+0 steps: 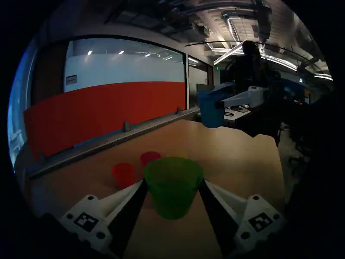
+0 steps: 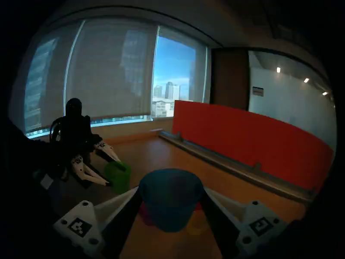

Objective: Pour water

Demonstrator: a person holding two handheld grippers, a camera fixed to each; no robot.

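Right gripper view: window [image 2: 177, 80] beyond blue cup [image 2: 170, 198]

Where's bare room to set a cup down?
Bare table runs from the red cups to the far edge, and along the divider. It is crowded just beyond the green cup, where those cups stand.
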